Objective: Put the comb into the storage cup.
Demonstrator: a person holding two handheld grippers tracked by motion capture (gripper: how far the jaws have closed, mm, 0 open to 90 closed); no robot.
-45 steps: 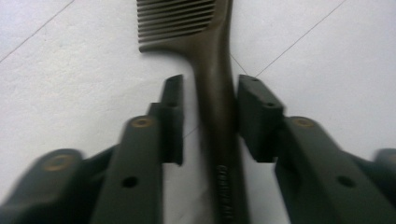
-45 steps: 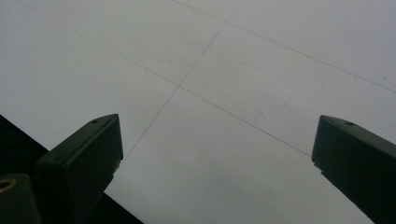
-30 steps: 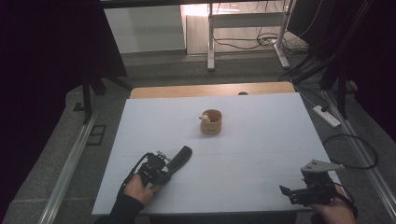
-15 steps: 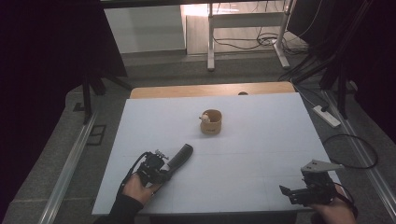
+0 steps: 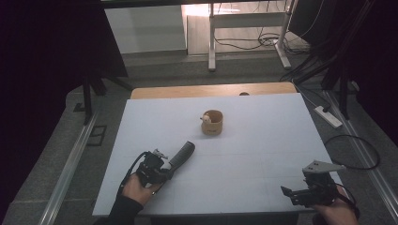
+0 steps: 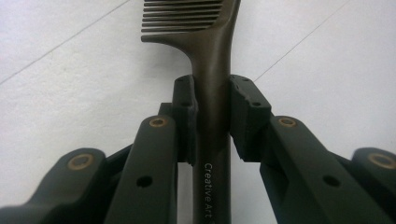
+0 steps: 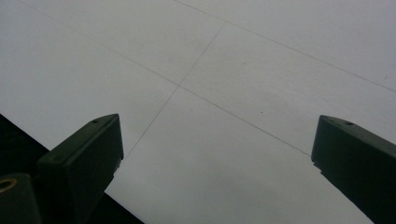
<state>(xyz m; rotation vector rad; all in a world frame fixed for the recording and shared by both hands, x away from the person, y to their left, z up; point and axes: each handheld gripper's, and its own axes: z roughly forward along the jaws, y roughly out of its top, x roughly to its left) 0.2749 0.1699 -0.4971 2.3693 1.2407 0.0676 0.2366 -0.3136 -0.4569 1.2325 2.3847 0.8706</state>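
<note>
Left gripper (image 6: pixel 211 100) clenched on comb (image 6: pixel 212 60) handle; comb has swung and lifted slightly since earlier. Right gripper (image 7: pixel 215 154) idle, jaws apart. Likely carrying toward cup (image 5: pixel 212 123).

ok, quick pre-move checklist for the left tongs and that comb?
1. Left tongs shut on the dark plastic comb at its handle: ok.
2. Handle centred between the jaws: ok.
3. Comb lifted off the white table: cannot tell.
4. Bare table between the comb and the small round wooden cup: ok.
5. Room in the cup, where a small pale object sits at the rim: cannot tell.
6. Right tongs open, at the near right corner, apart from the comb: ok.
</note>
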